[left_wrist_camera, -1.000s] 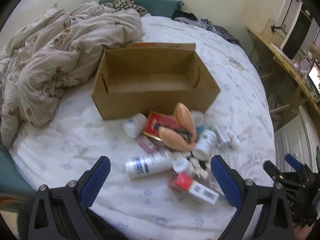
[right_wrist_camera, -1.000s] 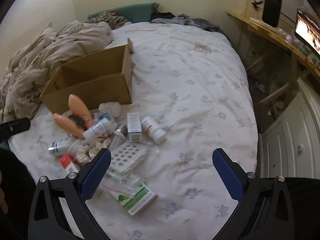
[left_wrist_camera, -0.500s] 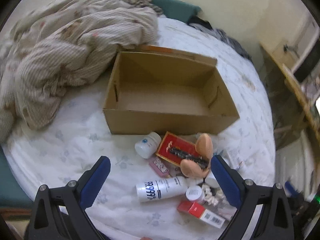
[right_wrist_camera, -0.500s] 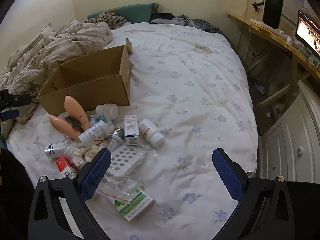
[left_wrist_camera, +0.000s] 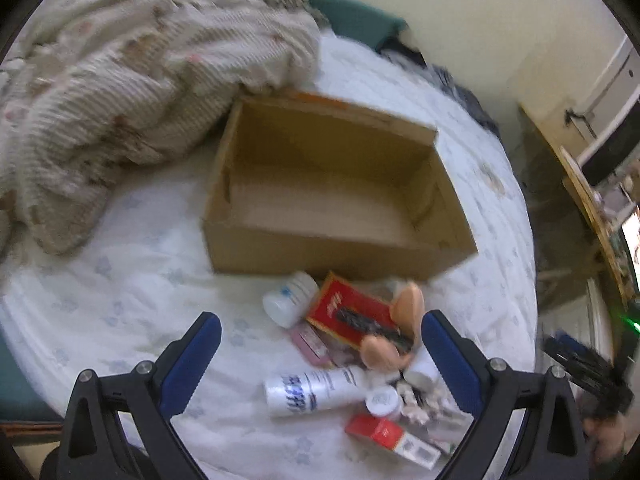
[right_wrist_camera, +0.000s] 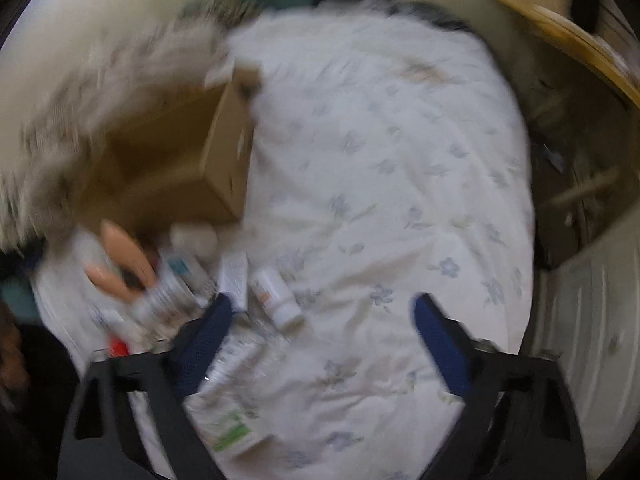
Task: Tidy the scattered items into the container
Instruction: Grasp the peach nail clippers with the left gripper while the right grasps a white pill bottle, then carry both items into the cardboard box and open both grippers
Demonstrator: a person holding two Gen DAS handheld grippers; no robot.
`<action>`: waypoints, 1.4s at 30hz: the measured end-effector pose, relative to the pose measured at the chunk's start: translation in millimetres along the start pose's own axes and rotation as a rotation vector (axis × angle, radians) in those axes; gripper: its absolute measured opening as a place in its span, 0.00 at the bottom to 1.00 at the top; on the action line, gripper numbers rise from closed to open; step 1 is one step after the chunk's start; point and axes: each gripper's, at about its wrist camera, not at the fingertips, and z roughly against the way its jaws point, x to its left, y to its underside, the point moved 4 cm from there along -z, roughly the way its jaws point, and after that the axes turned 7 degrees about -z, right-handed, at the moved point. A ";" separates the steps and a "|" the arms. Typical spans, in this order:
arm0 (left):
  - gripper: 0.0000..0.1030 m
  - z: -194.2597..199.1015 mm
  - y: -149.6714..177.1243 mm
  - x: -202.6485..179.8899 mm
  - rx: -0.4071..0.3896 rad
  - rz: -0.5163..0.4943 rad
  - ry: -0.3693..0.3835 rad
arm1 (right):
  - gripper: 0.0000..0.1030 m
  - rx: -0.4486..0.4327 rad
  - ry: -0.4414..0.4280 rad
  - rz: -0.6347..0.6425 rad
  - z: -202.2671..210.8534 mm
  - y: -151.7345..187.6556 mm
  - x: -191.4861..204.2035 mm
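Both views are lit softly and evenly by dim, warm indoor light, with no hard shadows cast and no glare seen; only a bright screen point(left_wrist_camera: 632, 240) at the right edge of the left wrist view is blown out. The left wrist view is slightly smeared, most strongly over the crumpled blanket point(left_wrist_camera: 120, 92) at upper left, while the right wrist view is heavily motion-blurred throughout, worst at left. Strong fisheye bending and black corners are seen in both.
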 end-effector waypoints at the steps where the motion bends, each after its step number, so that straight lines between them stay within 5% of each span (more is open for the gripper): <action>1: 0.98 -2.3 1.6 0.4 0.013 0.006 0.007 | 0.66 0.036 0.004 0.037 -12.3 0.0 5.6; 8: 0.98 -11.0 7.8 11.2 0.061 0.083 0.062 | 0.66 0.233 -0.037 0.171 -84.1 6.2 36.7; 12: 0.97 -19.5 10.4 -1.6 0.093 0.028 0.073 | 0.66 0.246 0.029 0.252 -103.5 12.8 45.9; 16: 0.92 -42.9 15.6 -16.2 0.181 -0.057 0.021 | 0.64 0.244 -0.003 0.207 -108.1 7.6 44.1; 18: 0.82 -56.6 19.5 -21.9 0.227 -0.084 0.009 | 0.58 0.229 -0.013 0.197 -106.9 4.1 43.3; 19: 0.79 -64.4 21.4 -25.8 0.244 -0.101 -0.003 | 0.47 0.232 -0.026 0.198 -106.7 3.2 44.0; 21: 0.79 -74.1 22.0 -31.9 0.255 -0.135 -0.032 | 0.36 0.239 -0.047 0.204 -106.9 2.4 46.0; 24: 0.77 -80.4 19.5 -39.3 0.239 -0.162 -0.042 | 0.36 0.244 -0.051 0.210 -108.4 2.6 47.7; 26: 0.63 -79.6 19.3 -44.0 0.226 -0.176 -0.019 | 0.36 0.244 -0.056 0.203 -108.8 3.2 47.4; 27: 0.44 -78.4 20.0 -47.0 0.222 -0.181 0.003 | 0.36 0.237 -0.058 0.205 -107.0 2.9 47.5; 28: 0.36 -75.2 20.7 -50.4 0.212 -0.191 0.018 | 0.35 0.230 -0.060 0.209 -104.9 2.6 47.6; 33: 0.25 -55.1 18.1 -56.2 0.132 -0.194 0.064 | 0.34 0.160 -0.073 0.179 -81.7 -6.0 38.7; 42: 0.21 -15.7 3.2 -54.5 -0.023 -0.185 0.100 | 0.34 0.109 -0.098 0.099 -56.3 5.0 28.6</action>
